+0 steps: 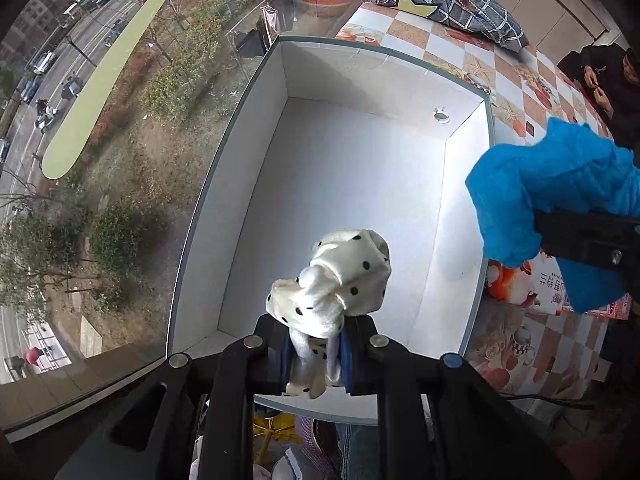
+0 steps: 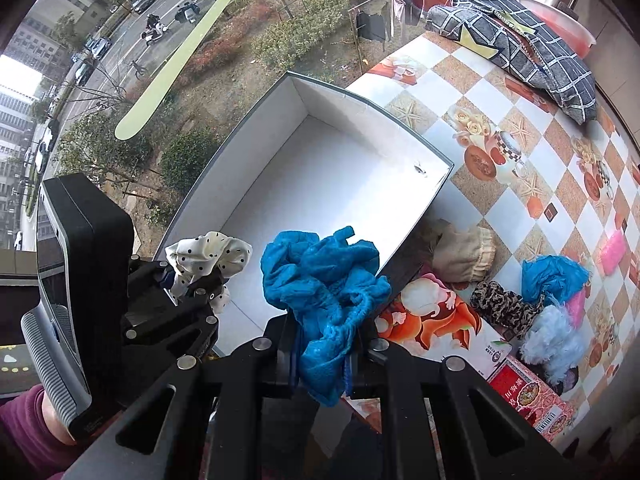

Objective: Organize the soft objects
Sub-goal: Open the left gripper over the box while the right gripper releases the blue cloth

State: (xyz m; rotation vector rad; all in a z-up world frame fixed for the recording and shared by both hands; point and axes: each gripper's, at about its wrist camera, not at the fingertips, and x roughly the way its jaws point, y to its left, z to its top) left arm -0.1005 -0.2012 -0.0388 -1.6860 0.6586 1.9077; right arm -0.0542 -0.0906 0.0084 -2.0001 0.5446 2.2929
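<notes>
Clamped between the left tongs point(image 1: 314, 354) hangs a white dotted scrunchie point(image 1: 334, 282) over the near end of the white box point(image 1: 360, 184), while the right tongs point(image 2: 322, 354) pinch a blue cloth point(image 2: 324, 284) above that box's near right corner on the checkered bench point(image 2: 500, 152).

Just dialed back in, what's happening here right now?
The left hand-held gripper is shut on a white polka-dot scrunchie, and the right hand-held gripper is shut on a blue scrunchie. Both are held above the white box, which has nothing in it yet. More soft items wait on the tablecloth beside it.
</notes>
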